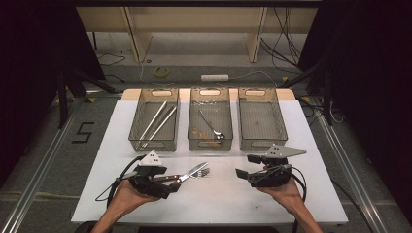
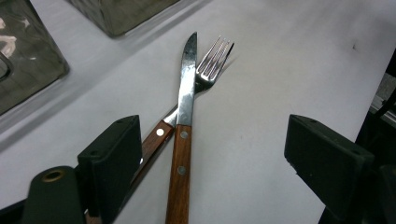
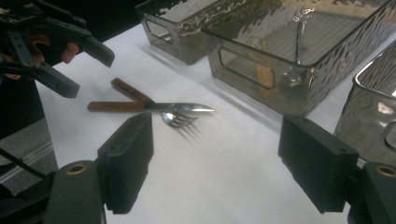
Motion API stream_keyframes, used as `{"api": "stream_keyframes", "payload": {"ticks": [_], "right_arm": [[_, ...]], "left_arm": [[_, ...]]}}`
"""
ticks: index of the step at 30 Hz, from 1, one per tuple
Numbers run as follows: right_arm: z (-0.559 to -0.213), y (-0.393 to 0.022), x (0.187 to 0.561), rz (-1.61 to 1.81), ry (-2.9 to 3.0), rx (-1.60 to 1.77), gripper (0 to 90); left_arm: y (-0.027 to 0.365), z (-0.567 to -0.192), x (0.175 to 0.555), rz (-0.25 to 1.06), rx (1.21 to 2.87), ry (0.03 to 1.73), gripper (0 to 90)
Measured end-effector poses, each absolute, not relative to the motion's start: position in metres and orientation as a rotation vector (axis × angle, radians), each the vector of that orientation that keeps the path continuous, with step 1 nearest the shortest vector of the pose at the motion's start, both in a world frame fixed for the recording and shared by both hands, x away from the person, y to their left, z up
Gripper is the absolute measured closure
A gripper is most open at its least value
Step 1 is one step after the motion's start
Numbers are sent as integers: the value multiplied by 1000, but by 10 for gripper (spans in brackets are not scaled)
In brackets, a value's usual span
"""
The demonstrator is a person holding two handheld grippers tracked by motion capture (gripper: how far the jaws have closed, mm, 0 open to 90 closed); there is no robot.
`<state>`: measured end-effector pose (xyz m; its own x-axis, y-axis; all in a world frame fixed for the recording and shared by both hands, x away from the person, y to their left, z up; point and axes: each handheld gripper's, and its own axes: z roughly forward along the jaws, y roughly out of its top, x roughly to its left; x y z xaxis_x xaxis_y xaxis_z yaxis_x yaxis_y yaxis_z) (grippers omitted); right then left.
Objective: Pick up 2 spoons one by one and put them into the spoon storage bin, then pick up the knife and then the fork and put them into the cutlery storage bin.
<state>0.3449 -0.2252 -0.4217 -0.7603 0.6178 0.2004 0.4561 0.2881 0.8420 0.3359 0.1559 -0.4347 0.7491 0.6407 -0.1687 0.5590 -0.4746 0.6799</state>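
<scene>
Left gripper (image 2: 212, 154), jaws wide apart, holding nothing, over wooden handles.
Knife (image 2: 184, 135) crossed over fork (image 2: 210, 67) on worktop (image 2: 261, 93), near left gripper; right gripper (image 3: 217, 163) likewise open, empty, well apart from knife.

knife (image 2: 186, 116): wood handle with 2 rivets, lies right on top of the fork, blade tip pointing away
fork (image 2: 212, 63): crosses under the knife, tines poke out to the right of the blade
left gripper (image 2: 212, 163): jaws wide apart, knife handle between them, nothing pinched
table (image 2: 289, 70): plain white
bins (image 2: 28, 51): 2 see-through ones, top left
</scene>
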Motion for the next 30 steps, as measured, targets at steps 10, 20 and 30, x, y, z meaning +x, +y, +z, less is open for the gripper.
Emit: {"api": "stream_keyframes", "payload": {"ticks": [10,20,30], "right_arm": [[-425,-226,339,1462,2409,1000,264],[-425,-225,334,1455,2421,987,265],[-427,-225,334,1434,2431,984,269]], "left_arm": [[152,-439,340,122,2291,932,213],[149,-448,343,107,2402,963,266],[147,-455,346,94,2509,976,415]]}}
